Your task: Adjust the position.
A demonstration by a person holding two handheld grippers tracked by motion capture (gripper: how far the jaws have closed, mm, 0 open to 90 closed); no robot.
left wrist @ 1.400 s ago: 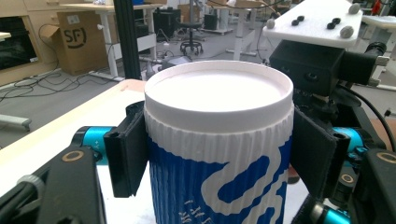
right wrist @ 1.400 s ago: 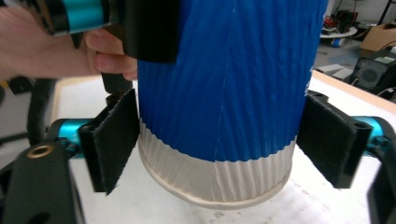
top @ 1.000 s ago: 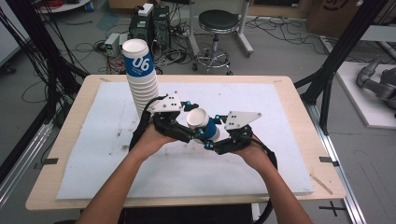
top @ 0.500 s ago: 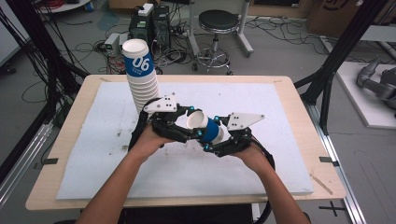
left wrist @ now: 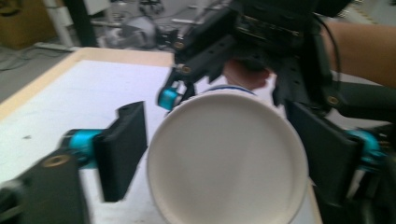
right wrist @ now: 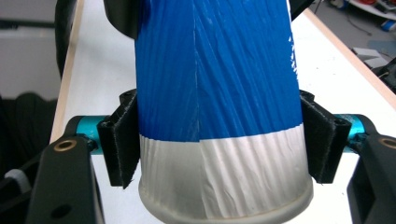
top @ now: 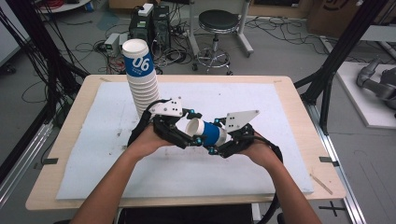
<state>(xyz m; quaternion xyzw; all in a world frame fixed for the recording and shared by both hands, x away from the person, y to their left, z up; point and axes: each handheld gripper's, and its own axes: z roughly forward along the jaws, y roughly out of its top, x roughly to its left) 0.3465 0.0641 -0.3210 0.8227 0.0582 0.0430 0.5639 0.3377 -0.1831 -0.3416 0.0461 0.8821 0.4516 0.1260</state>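
Observation:
A blue and white paper cup (top: 208, 132) is held on its side above the white mat (top: 271, 102), its mouth turned to the left. My right gripper (top: 216, 143) is shut on the cup's white-banded bottom end (right wrist: 219, 186), a pad pressed to each side. My left gripper (top: 194, 139) meets it from the left, and its pads (left wrist: 122, 149) flank the rim of the cup's open mouth (left wrist: 226, 158) and touch it. A tall stack of cups (top: 140, 79) marked 06 stands at the mat's back left.
The wooden table edge (top: 299, 93) frames the mat. Behind the table are a black stool (top: 217, 23), cables and equipment boxes on the floor. Black frame legs (top: 336, 60) rise at the right.
The cup has tipped from nearly upright to lying sideways with its mouth to the left. Both hands have shifted slightly toward me and to the right.

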